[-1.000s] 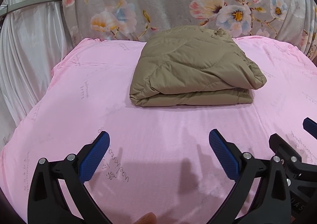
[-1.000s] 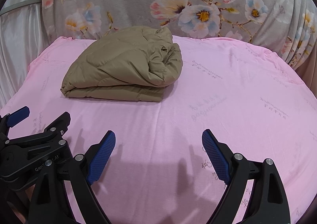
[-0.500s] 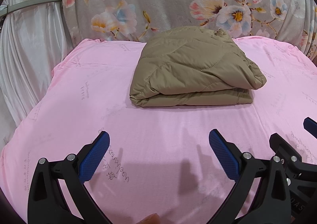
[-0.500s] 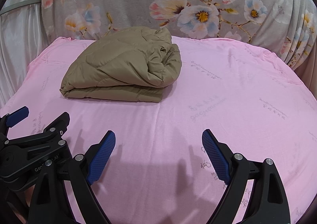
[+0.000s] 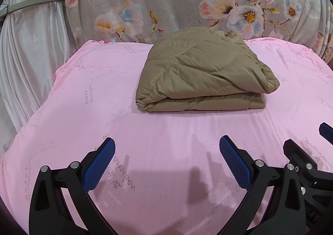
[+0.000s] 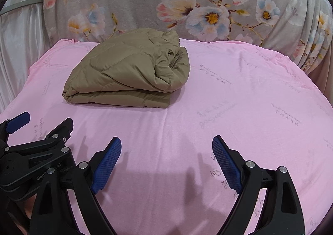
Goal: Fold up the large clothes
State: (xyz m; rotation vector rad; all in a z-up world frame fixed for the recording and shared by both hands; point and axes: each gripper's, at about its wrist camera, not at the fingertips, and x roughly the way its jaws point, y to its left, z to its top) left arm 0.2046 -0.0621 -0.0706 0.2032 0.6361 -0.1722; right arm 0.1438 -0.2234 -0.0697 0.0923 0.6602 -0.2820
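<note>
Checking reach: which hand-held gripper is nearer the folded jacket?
Left, slightly. The left hand-held gripper sits almost straight in front of the folded jacket; the right hand-held gripper is offset to its right. Both open, apart from it.

Your left tongs (image 5: 167, 152) and right tongs (image 6: 166, 151) are twins: matte black plastic arms that fork out in a V, each with a long cut-out slot near the base. The fingers (image 5: 98, 165) are tipped with royal blue pads in a fine diamond-grid texture. Round silver screws sit at the pivots, a couple per arm. From the right camera, your left unit's body has white lettering starting "Gen", the rest blocked. No cables or sleeves visible.
</note>
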